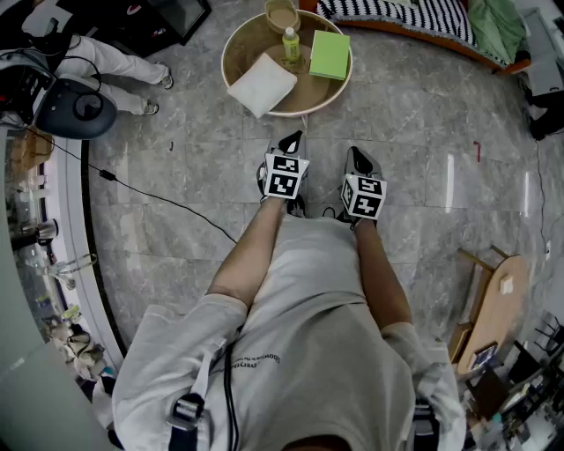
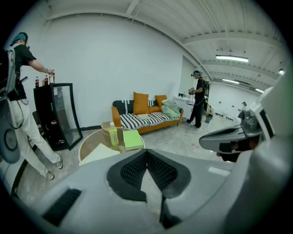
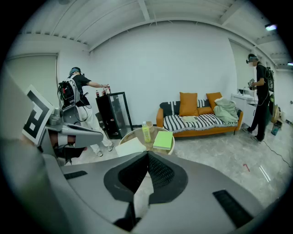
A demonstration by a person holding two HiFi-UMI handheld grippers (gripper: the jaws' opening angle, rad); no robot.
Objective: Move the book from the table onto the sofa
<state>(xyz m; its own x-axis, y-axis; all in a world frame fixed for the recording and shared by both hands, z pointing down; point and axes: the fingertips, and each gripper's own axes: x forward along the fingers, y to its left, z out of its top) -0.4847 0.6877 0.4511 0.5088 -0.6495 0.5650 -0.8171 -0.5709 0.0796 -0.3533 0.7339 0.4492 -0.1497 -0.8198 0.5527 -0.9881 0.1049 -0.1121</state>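
Quick tally: two grippers, one table, one sofa, two bystanders.
On the one round table (image 1: 249, 42) sit four things: one green book (image 1: 330, 55), one yellow-green bottle (image 1: 290, 43), one white cushion (image 1: 262, 85) and one small round bowl (image 1: 282, 15). The one sofa (image 3: 197, 122) carries two big orange back cushions (image 3: 188, 104) and one green blanket (image 3: 226, 111). There's one black cabinet (image 3: 114, 114), one person beside it (image 3: 80, 91) and another person at far right (image 3: 261, 91). Two grippers: left gripper (image 1: 293, 139), right gripper (image 1: 356, 155).

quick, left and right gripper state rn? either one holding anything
left gripper: closed, holding nothing.
right gripper: closed, holding nothing.
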